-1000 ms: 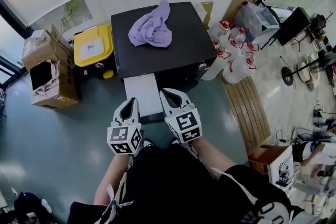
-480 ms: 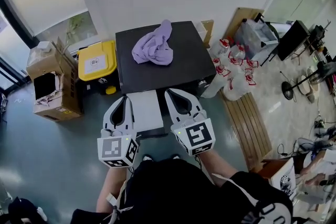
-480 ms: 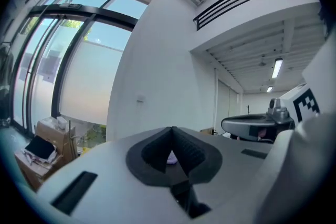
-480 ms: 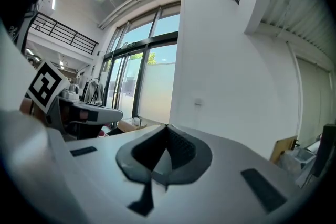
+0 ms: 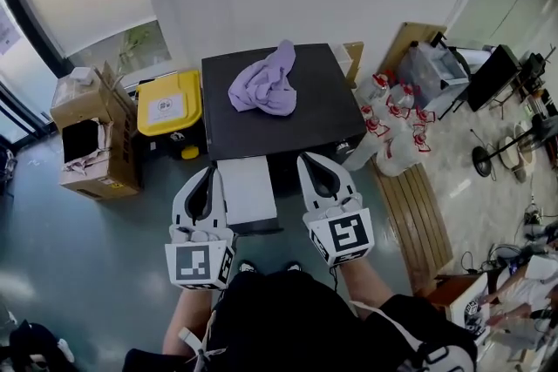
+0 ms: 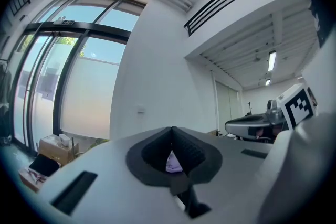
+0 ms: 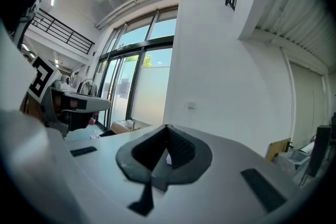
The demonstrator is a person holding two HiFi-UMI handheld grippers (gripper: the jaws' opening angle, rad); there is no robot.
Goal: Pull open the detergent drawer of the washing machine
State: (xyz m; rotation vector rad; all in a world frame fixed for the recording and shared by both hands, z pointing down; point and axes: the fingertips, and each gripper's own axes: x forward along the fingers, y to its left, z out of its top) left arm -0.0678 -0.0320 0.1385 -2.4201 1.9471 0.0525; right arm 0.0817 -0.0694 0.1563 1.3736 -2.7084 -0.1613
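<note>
Black-topped washing machine (image 5: 301, 125), purple cloth (image 5: 266, 87) lying on its top, left claw (image 5: 208, 172) and right claw (image 5: 313, 159) in front of it, both closed, holding nothing, yellow-lidded bin (image 5: 169, 103) beside it.

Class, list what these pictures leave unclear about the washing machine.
- Head view: washing machine front face hidden beneath its own black top.
- Head view: white panel jutting out; from above, drawer or door unclear.
- Gripper views: left tongs and right tongs block the machine with their own bodies; only a purple cloth sliver shows.
</note>
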